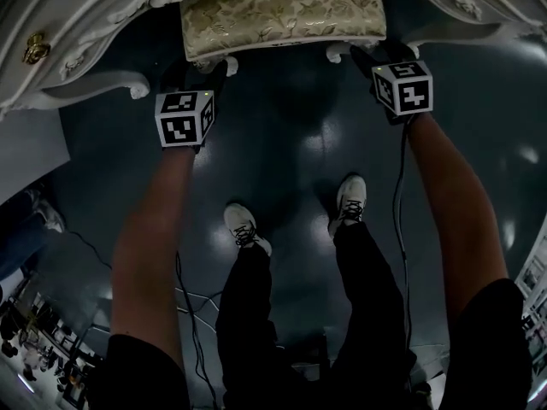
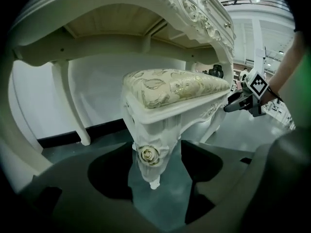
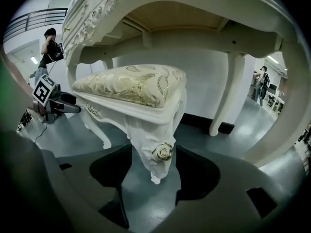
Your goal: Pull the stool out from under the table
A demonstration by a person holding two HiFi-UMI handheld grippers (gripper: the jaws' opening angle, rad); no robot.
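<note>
Straddling the stool's (image 1: 282,15) front legs (image 2: 149,152), the left gripper (image 1: 181,84) and right gripper (image 1: 385,58) are held wide apart, nothing clamped, so a pulling hold can be taken.

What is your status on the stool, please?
Open left gripper straddles one front leg of the stool; open right gripper straddles the other leg, pads clear. It sits tucked under the table. Nothing seen blocking.

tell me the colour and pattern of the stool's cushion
The cushion is cream-gold with a woven leaf pattern, clearest in the right gripper view.
</note>
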